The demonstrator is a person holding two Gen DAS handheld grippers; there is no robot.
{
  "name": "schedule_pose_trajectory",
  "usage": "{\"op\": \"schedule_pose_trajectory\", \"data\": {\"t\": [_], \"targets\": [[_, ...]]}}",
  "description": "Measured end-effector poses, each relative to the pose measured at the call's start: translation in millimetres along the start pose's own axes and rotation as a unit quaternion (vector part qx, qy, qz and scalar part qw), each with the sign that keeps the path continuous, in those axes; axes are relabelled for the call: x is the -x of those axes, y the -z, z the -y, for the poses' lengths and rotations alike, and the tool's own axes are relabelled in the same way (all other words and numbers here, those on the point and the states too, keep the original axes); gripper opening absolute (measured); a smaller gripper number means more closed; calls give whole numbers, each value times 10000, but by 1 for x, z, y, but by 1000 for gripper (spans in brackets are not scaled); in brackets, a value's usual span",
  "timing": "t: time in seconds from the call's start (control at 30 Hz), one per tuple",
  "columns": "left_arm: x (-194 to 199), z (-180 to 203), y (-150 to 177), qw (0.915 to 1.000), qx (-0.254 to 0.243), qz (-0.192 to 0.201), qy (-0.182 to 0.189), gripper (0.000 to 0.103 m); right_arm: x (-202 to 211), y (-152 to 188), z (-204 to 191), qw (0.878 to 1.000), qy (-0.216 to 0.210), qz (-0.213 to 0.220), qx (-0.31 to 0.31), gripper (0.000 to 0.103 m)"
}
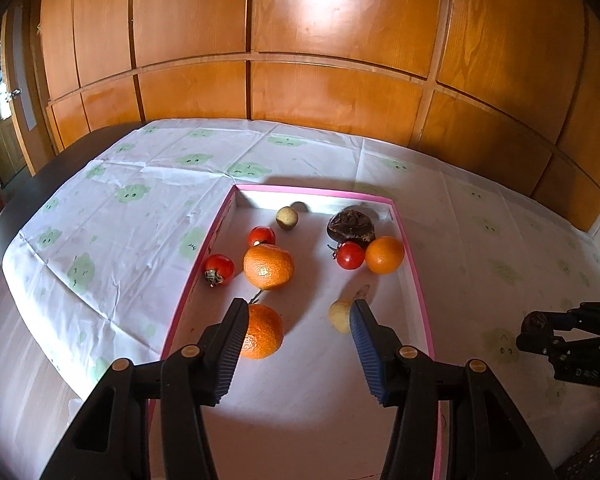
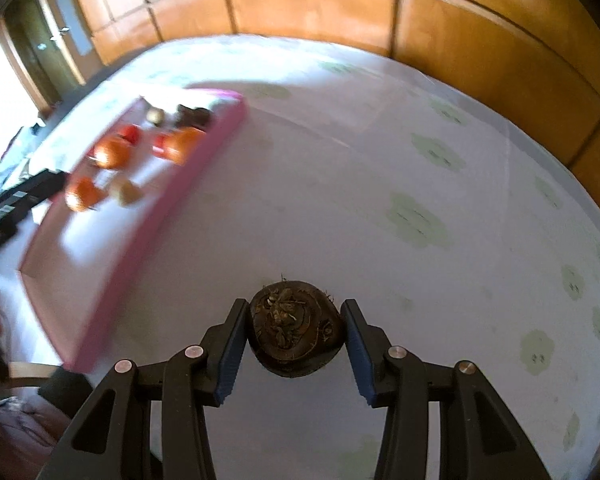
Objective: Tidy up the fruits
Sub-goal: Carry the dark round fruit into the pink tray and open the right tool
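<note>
A dark fruit (image 2: 294, 334) was gripped between the right claw's (image 2: 295, 334) pads, above the table (image 2: 340, 200), right of the pink tray (image 1: 410, 276). The left claw (image 1: 300, 320) was held open, empty, over the tray's oranges (image 1: 268, 266).

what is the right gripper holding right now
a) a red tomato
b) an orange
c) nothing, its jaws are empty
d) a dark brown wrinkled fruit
d: in the right wrist view the right gripper has both pads pressed on a dark brown wrinkled fruit above the tablecloth, while the oranges and tomatoes lie in the pink tray.
</note>
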State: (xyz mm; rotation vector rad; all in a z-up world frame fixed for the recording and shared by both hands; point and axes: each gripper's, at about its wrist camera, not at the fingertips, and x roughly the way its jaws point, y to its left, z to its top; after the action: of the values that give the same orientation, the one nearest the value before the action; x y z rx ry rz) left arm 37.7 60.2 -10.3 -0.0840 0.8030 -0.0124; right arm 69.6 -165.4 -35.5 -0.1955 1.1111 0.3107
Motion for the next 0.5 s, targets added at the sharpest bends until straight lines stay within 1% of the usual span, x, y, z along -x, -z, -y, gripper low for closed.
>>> {"op": "schedule_pose_trajectory", "data": {"t": [0.13, 0.27, 0.4, 0.5], "targets": [[2, -7, -1, 9999, 67, 58, -66, 53, 15, -11, -36, 9989, -346, 216, 235, 47], [3, -21, -3, 9994, 253, 125, -198, 53, 24, -20, -74, 9953, -693, 363, 562, 47], [5, -35, -5, 9986, 393, 176, -313, 53, 20, -31, -112, 9908, -935, 360, 911, 47], [7, -44, -6, 9979, 471, 209, -385, 53, 12, -35, -131, 9884, -1039, 299, 1067, 47]]}}
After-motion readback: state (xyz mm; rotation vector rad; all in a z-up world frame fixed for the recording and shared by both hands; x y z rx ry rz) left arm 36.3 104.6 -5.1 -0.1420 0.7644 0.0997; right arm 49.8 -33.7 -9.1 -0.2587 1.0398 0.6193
